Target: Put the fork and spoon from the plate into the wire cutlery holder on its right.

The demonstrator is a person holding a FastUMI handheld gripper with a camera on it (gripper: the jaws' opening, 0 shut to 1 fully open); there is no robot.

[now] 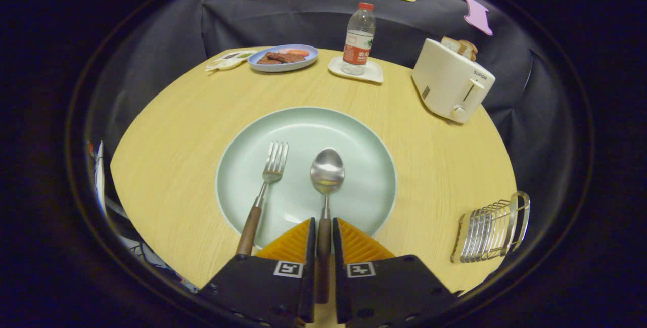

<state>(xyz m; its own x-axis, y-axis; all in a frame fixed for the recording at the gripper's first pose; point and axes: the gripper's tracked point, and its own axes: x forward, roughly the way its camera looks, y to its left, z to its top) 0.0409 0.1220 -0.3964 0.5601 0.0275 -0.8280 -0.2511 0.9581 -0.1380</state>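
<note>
A round wooden desk carries a pale green plate near its front edge. On the plate lie a fork and a spoon, side by side, heads pointing toward the far edge and wooden handles reaching over the plate's near rim. The fork lies left of the spoon, apart from it. The claw is clamped on the spoon's handle — both fingers press against it, one on each side, with the bowl of the spoon just ahead of them, resting on the plate. The wire cutlery holder sits at the desk's front right edge, well apart from the plate. Along the far edge stand a blue plate of food on the left, a water bottle on a small white coaster in the middle, and a white toaster with bread slices in its slots on the right.
</note>
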